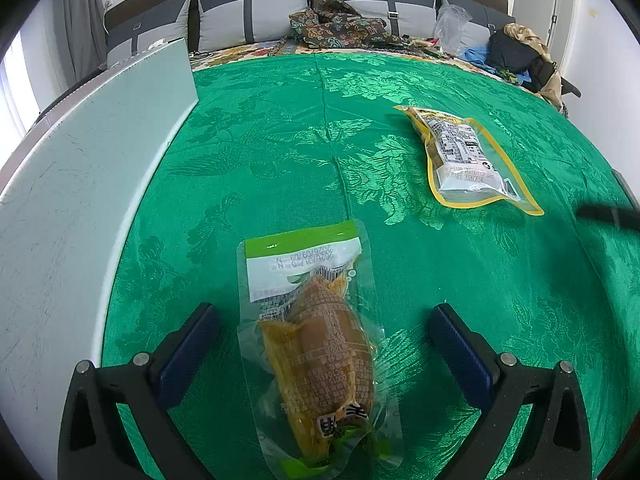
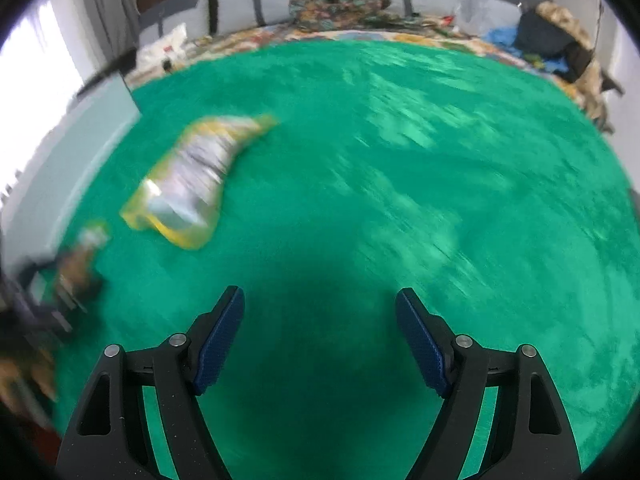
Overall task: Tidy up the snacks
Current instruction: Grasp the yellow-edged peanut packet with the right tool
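Between the spread blue-padded fingers of the left gripper [image 1: 320, 344] lies a clear vacuum-sealed snack pouch with a green-and-white top strip and an orange-brown filling [image 1: 316, 344]. It rests flat on the green brocade cloth [image 1: 280, 160], label side up, and neither pad touches it: the jaws stand wide apart on either side of the pouch and hold nothing. The right gripper [image 2: 320, 344] also gapes wide and empty, over a bare stretch of the same cloth; its view is smeared with motion blur.

Farther out, to the right of the first pouch and well apart from it, a clear pouch with a yellow border and a printed white label [image 1: 464, 156] lies flat. Along the left edge of the cloth stands a pale grey-white panel [image 1: 80, 184], perhaps the wall of a box; whether it is the place meant for the snacks cannot be told. Beyond the cloth sit grey cushions [image 1: 248, 12] and heaped patterned fabric [image 1: 340, 24].

By my reading, the sorting has hardly begun: both visible pouches lie loose, ungrasped, and the near one looks next for pickup.
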